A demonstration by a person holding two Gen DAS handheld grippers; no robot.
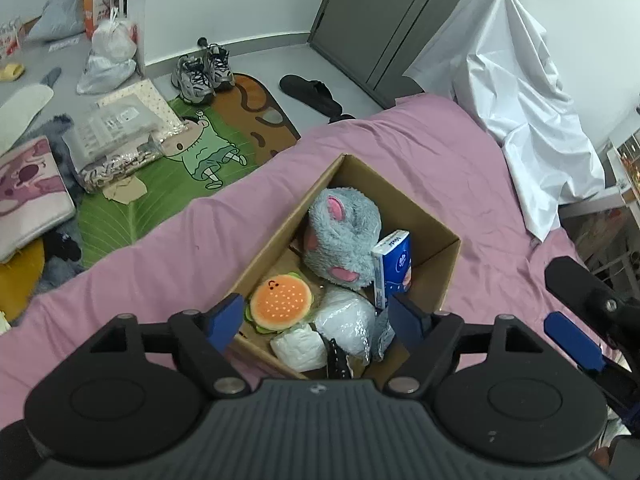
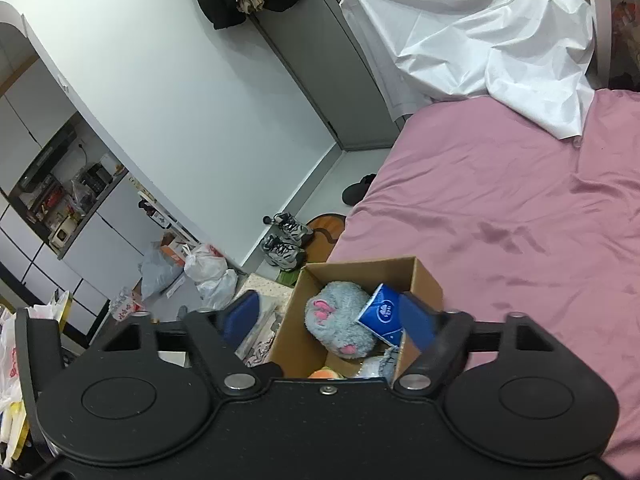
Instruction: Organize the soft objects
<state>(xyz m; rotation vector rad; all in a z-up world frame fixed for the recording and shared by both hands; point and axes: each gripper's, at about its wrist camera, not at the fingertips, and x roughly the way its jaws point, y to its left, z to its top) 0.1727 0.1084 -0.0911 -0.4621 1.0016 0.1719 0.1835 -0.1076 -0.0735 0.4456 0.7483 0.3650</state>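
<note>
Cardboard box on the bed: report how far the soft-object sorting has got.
Done: the cardboard box on the pink bed already holds the grey plush, burger toy, blue tissue pack and white wrapped bundles. In hand: nothing; left gripper and right gripper are open above it. Left: no loose soft item shows on the bed.

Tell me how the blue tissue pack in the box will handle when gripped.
The blue tissue pack leans on the grey plush in the cardboard box, so it may tip once nudged. Its glossy wrap looks slippery, and it probably squashes easily and weighs little.
</note>
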